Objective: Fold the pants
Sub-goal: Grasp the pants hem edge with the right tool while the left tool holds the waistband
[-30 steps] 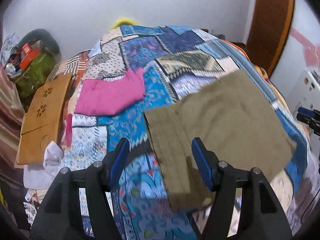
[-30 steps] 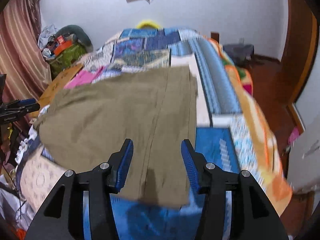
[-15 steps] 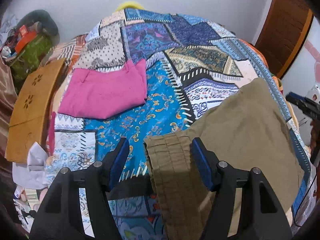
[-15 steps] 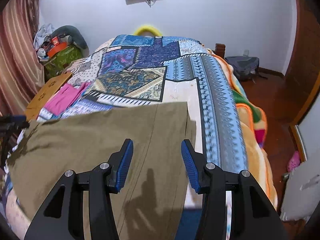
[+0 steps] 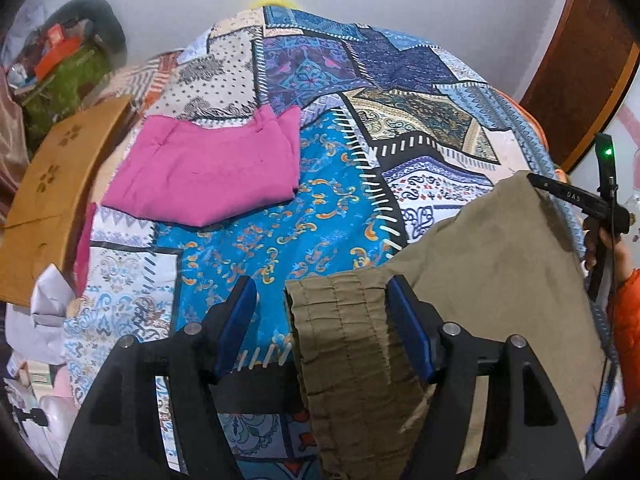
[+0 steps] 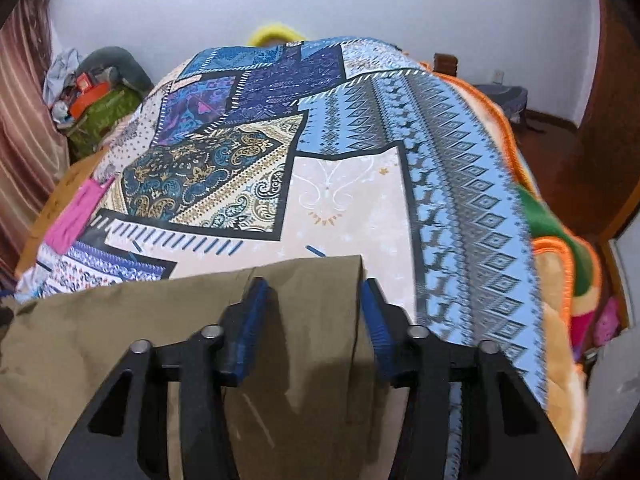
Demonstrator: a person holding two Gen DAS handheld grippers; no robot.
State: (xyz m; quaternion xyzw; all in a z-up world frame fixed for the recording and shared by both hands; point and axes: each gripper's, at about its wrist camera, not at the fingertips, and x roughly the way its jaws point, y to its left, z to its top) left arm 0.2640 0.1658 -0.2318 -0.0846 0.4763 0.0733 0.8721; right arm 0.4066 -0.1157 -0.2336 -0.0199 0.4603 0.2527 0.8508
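Observation:
Olive-brown pants point(image 5: 480, 280) lie folded on the patchwork bedspread point(image 5: 280, 240), near its front edge. My left gripper point(image 5: 322, 304) is open, its jaws straddling the gathered waistband end point(image 5: 340, 340). My right gripper point(image 6: 310, 300) is open over the other end of the pants point(image 6: 160, 320), its jaws astride the corner. The right gripper also shows in the left wrist view point(image 5: 576, 200), at the pants' far right edge.
Folded pink pants point(image 5: 208, 172) lie on the bed's left side. A brown wooden board point(image 5: 48, 196) leans at the left edge. A cluttered pile with a green bag point(image 5: 68, 76) sits by the wall. An orange blanket point(image 6: 560, 248) hangs off the right edge.
Both grippers have moved forward and lower toward the bed, so the pants now fill the lower part of each view. Both stayed open.

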